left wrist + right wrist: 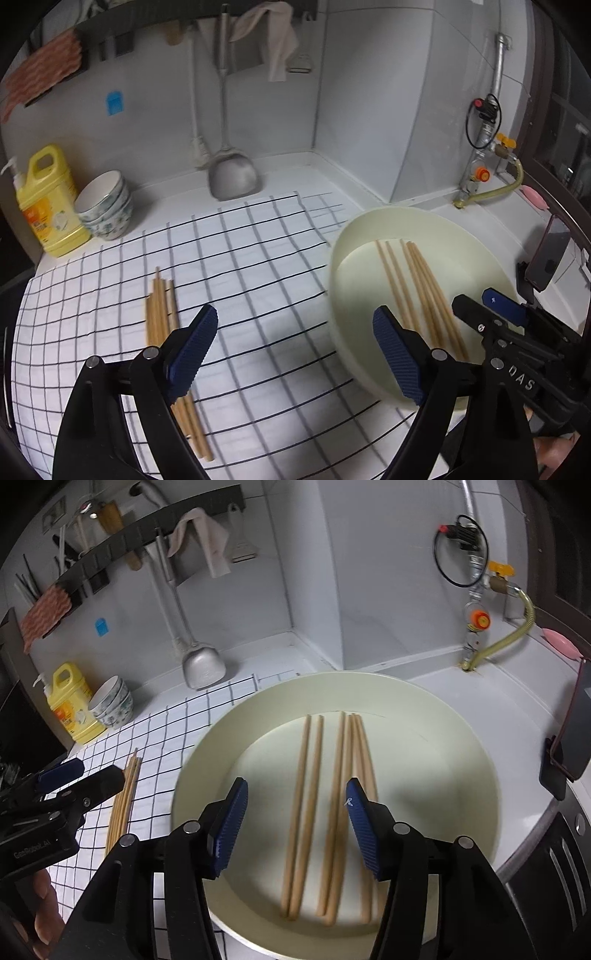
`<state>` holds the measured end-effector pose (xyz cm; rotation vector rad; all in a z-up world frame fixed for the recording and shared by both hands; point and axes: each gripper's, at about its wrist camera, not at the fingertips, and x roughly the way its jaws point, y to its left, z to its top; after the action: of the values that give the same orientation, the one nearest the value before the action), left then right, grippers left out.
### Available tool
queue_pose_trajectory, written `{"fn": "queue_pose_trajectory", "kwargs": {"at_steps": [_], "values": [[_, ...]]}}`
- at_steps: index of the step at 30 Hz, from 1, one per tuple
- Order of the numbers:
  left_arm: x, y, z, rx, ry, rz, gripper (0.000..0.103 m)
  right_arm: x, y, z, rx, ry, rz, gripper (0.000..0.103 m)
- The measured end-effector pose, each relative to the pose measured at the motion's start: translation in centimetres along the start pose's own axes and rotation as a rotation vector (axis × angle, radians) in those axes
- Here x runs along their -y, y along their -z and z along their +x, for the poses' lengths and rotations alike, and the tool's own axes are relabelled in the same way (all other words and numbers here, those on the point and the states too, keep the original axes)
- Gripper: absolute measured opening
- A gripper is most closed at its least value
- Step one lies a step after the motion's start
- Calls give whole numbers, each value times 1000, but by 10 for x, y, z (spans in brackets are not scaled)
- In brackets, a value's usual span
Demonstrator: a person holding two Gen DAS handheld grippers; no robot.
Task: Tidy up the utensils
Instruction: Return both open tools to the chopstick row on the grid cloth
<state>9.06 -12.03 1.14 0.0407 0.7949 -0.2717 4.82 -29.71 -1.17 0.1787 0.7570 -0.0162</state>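
A cream round basin [461, 738] holds several wooden chopsticks [310, 794] lying side by side. My right gripper [297, 788] hovers open over them, its blue pads [231, 827] apart and touching none. A second bundle of chopsticks [162, 314] lies on the checked cloth [258, 258] left of the basin [354, 236]. My left gripper [295, 321] stands wide open above the cloth, with nothing between its fingers, and the bundle runs under its left finger. Each gripper shows in the other's view: the right gripper [474, 299] over the basin, the left gripper [96, 771] by the bundle of chopsticks [123, 801].
A yellow detergent bottle [48, 206] and stacked bowls [105, 206] stand at the back left. A metal scoop [232, 177] leans on the tiled wall. A phone on a stand [546, 254] sits right of the basin, near a gas valve and hose [487, 184].
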Motion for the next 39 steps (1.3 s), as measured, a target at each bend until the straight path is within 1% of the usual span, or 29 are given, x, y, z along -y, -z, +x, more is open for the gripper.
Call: {"fn": "queue_pose_trajectory", "kwargs": {"at_steps": [3, 8, 9, 12, 16, 20, 25, 29, 36, 39], "values": [[-25, 10, -9, 4, -28, -29, 89, -11, 0, 3, -6, -18, -18, 56], [-67, 27, -26, 9, -79, -71, 90, -41, 4, 4, -10, -89, -66, 61], [-75, 31, -29, 8, -90, -81, 92, -46, 4, 4, -11, -95, -77, 61], [-106, 44, -38, 9, -124, -136, 93, -71, 8, 1, -10, -145, -117, 62], [-141, 61, -40, -2, -179, -205, 93, -103, 16, 1, -14, -186, -178, 65], [-165, 77, -35, -26, -197, -258, 93, -134, 30, 9, -38, -207, -236, 65], [-188, 94, -30, -38, -231, -290, 93, -164, 47, 29, -94, -214, -298, 65], [-198, 103, -26, -42, -252, -307, 93, -181, 53, 43, -123, -216, -313, 65], [-205, 108, -11, -69, -254, -313, 93, -202, 50, 78, -178, -214, -325, 65], [-207, 109, -5, -82, -249, -315, 93, -206, 54, 93, -201, -217, -328, 65]]}}
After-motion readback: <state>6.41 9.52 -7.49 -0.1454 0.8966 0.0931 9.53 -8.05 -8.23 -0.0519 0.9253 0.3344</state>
